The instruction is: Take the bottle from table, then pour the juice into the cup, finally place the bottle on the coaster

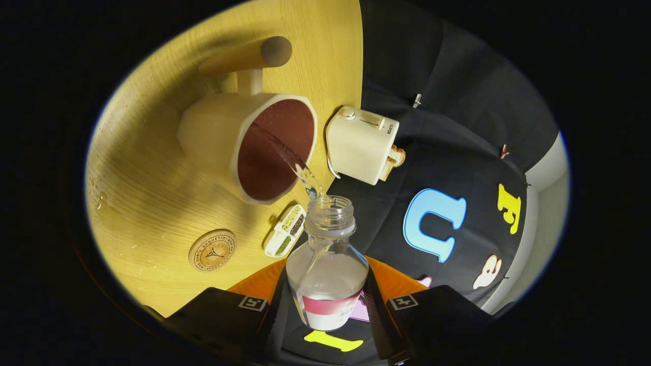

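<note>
Wood, clear plastic and matt glaze under warm light

The counter (152,203) is pale wood with a fine grain, smooth, beaded here and there with water drops. The bottle (328,269), pressed between both fingers (379,310), looks like clear glossy plastic with a ribbed threaded neck and a paper-like label. The cup (239,142) has a matt cream outside, a dark matt inside and a smooth wooden handle. The coaster (212,250) is engraved wood. The toaster (361,143) is smooth, satin cream. The wall (447,127) is creased black cloth.
</note>
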Demonstrator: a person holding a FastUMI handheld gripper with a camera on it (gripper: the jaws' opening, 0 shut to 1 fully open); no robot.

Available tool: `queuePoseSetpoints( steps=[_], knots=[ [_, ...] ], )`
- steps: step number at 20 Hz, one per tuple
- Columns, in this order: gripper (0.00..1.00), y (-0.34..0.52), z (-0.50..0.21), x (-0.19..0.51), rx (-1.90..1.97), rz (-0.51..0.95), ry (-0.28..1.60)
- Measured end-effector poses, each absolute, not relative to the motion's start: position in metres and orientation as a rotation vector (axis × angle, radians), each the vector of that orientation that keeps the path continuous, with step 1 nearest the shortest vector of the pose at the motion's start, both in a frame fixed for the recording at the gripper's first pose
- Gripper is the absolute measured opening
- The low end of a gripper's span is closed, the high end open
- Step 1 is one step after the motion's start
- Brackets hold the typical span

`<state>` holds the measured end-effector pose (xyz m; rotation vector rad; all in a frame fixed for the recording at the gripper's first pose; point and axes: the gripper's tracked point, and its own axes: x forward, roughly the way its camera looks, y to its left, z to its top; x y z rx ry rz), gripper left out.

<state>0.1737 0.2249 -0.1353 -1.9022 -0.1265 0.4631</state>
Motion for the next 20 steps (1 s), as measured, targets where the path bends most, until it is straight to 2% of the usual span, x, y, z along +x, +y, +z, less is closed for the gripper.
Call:
queuePoseSetpoints(
  steps=[20],
  knots=[
    [0.71,0.232,-0.111,0.187,-2.041,0.466,-0.255]
  ],
)
